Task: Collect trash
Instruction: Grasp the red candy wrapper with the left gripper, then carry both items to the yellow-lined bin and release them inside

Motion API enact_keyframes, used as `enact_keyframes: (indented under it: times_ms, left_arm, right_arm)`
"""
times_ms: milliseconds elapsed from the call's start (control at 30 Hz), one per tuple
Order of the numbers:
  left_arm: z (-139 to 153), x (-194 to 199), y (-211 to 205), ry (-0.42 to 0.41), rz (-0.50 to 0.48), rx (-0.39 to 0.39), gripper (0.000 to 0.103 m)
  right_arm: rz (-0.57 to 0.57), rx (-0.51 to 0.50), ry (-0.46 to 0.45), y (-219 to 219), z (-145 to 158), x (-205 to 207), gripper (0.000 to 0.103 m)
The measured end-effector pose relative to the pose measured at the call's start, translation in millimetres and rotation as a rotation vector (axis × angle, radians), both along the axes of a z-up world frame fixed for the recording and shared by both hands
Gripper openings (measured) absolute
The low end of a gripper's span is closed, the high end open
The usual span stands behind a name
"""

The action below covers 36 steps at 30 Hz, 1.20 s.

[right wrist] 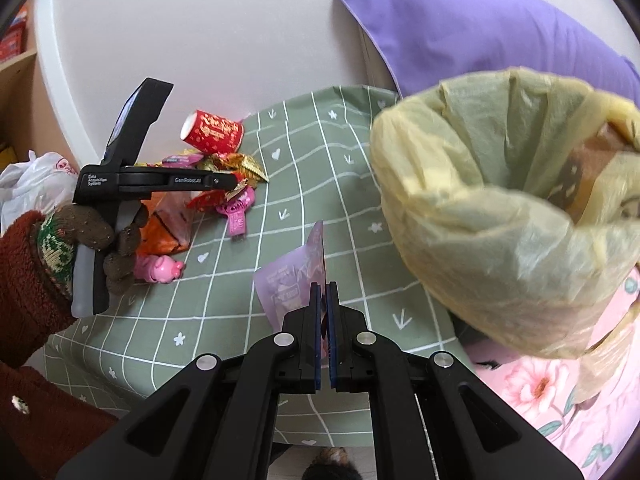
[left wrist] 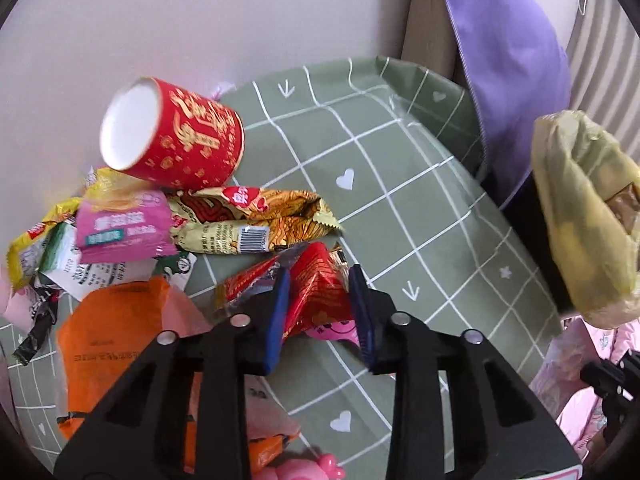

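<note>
A pile of snack wrappers lies on the green checked tablecloth (left wrist: pixel 420 208). My left gripper (left wrist: pixel 320 280) is open, its blue pads on either side of a red wrapper (left wrist: pixel 316 288), with gaps. Behind it lie a gold noodle wrapper (left wrist: pixel 256 216), a pink packet (left wrist: pixel 120 224), an orange bag (left wrist: pixel 116 344) and a tipped red paper cup (left wrist: pixel 176 136). My right gripper (right wrist: pixel 324 292) is shut on a pale purple wrapper (right wrist: pixel 292 280), held above the cloth, left of the open yellow trash bag (right wrist: pixel 500 208). The left gripper (right wrist: pixel 236 184) also shows in the right wrist view.
A pink pig toy (right wrist: pixel 160 268) sits near the table's left side. A purple pillow (right wrist: pixel 480 28) leans behind the table. A white plastic bag (right wrist: pixel 32 184) lies at the far left. Floral pink bedding (right wrist: pixel 560 392) is below the trash bag.
</note>
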<state>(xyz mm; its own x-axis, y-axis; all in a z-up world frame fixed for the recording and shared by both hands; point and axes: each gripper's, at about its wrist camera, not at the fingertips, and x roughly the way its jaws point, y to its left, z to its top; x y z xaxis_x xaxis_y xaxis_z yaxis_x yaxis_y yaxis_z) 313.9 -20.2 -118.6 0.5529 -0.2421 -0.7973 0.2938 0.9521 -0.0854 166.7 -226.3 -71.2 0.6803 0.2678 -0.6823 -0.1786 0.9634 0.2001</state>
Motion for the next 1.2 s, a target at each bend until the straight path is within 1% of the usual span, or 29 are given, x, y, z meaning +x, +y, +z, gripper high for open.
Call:
enact_keyframes:
  times_ms: [100,233,400,433,500,600,700,767,833,900,1000,1100,1200]
  left_arm:
    - [18,-9,6,-0.034,0.005,-0.023,0.027]
    - [56,-24,9,-0.107,-0.010,-0.076,0.027]
    - [103,-29,-12,-0.197,-0.058,-0.123,0.027]
    - [115,-31,-18,-0.218,-0.079,-0.140,0.027]
    - [130,-32,-36,-0.241,-0.118,-0.162,0.027]
    - [150,-37,-60,-0.259,-0.194,-0.206,0.027]
    - [162,-39,-88,-0.249,-0.273,-0.258,0.027]
    - [168,-38,-113,-0.216,-0.349,-0.315,0.027]
    - [168,-37,-138,-0.179,-0.421,-0.354,0.027]
    - [163,-34,-159,-0.147,-0.470,-0.373,0.027]
    - [152,-27,-180,-0.091,-0.507,-0.392,0.027]
    - [134,-15,-196,-0.028,-0.501,-0.407,0.027]
    - [123,-9,-198,0.014,-0.500,-0.411,0.027]
  right_arm:
    - [-0.002,-0.020,-0.034,0,14,0,0.005]
    - [-0.021,-0.028,-0.096,-8,43,1,0.005]
    - [-0.048,-0.056,-0.186,-16,81,1,0.005]
    - [-0.060,-0.071,-0.208,-20,90,0,0.005]
    - [-0.082,-0.093,-0.235,-28,100,0,0.005]
    - [-0.120,-0.105,-0.268,-49,115,-2,0.005]
    - [-0.186,-0.099,-0.299,-82,129,-2,0.005]
    - [-0.225,-0.108,-0.312,-100,137,-1,0.005]
    - [-0.263,-0.137,-0.320,-118,145,2,0.005]
    - [-0.279,-0.148,-0.318,-131,146,5,0.005]
    - [-0.299,-0.167,-0.288,-145,141,12,0.005]
    - [-0.309,-0.173,-0.246,-151,128,20,0.005]
    - [-0.304,-0.170,-0.208,-150,114,29,0.005]
